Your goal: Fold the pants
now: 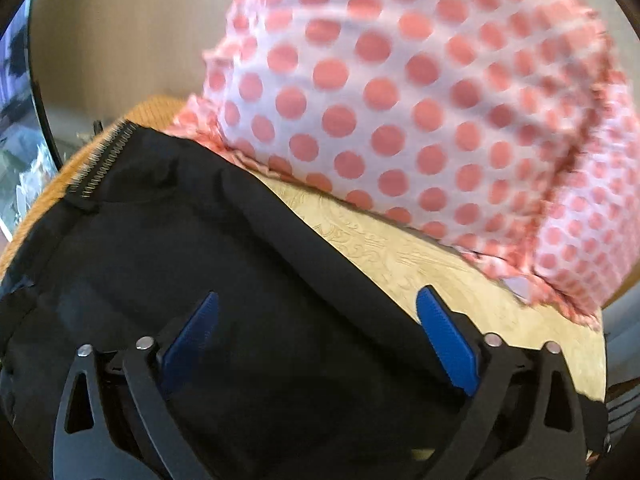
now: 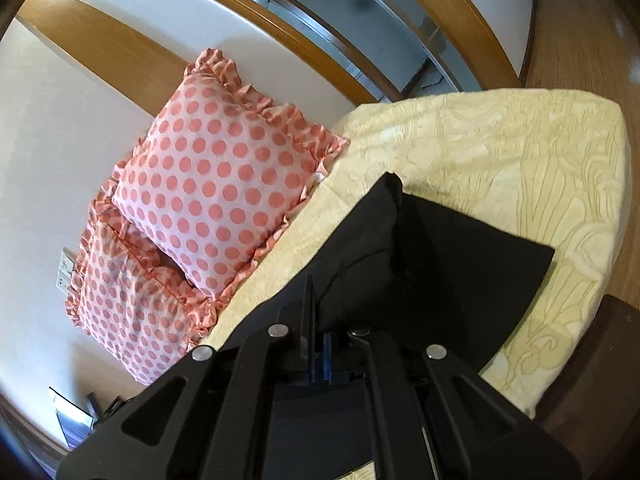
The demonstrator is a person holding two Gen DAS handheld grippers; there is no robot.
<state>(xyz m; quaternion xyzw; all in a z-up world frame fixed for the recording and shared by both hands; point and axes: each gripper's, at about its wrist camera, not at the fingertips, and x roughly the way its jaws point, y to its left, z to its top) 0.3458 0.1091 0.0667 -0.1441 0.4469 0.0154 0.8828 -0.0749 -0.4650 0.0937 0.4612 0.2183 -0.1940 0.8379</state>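
Black pants lie on a cream patterned bedspread; a zipper shows at their upper left. My left gripper is open just above the pants, blue pads wide apart, nothing between them. In the right wrist view the pants stretch away over the bedspread. My right gripper is shut on a fold of the black pants cloth and holds it lifted off the bed.
Pink polka-dot ruffled pillows lie close ahead of the left gripper; two of them rest against the white wall. A wooden headboard and wooden floor surround the bed. An orange cloth lies beside the pants.
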